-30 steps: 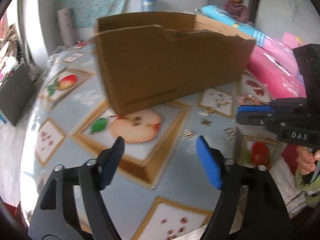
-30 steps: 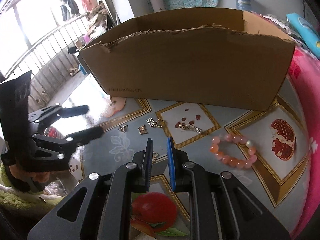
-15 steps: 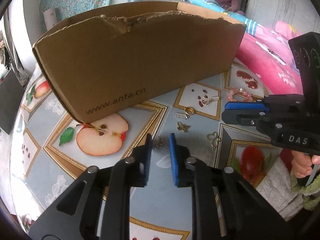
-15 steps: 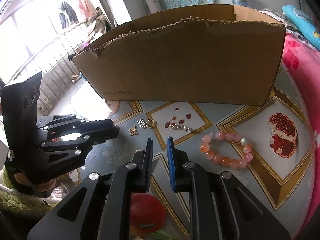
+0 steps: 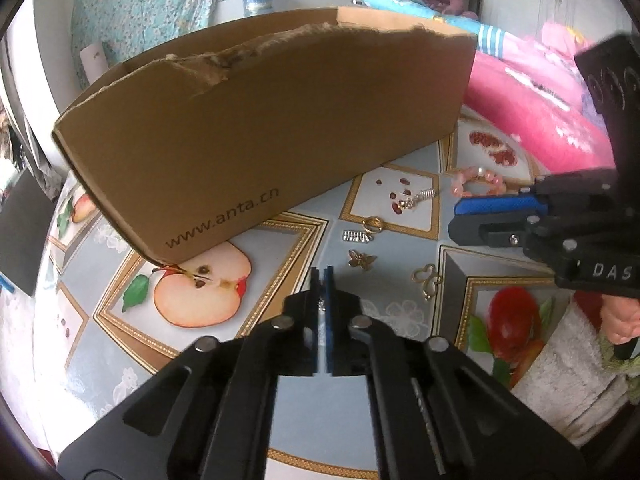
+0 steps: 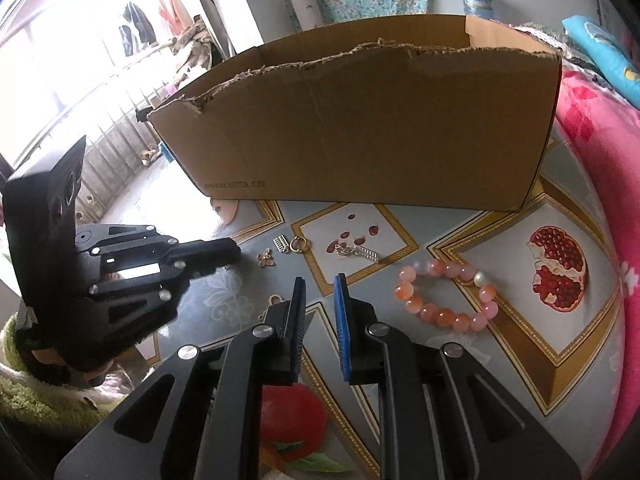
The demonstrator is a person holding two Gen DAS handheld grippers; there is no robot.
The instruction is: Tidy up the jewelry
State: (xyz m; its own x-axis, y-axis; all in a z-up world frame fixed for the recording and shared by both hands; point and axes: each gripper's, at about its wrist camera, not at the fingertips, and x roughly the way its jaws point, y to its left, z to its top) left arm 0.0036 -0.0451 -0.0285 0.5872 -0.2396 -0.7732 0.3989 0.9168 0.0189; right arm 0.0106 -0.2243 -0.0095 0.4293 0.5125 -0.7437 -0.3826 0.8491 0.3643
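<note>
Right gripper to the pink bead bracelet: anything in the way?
Nothing visible. Only bare tablecloth lies between the right gripper and the pink bead bracelet, just to its right in the right wrist view. The silver charm lies farther back, toward the cardboard box.

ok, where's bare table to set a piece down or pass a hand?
Free: the apple print left of the left gripper, in front of the left end of the box; also the pomegranate panel between bracelet and pink blanket. Crowded: the strip before the box middle, holding comb charm, ring, butterfly charm and chain, with the right gripper by it.
</note>
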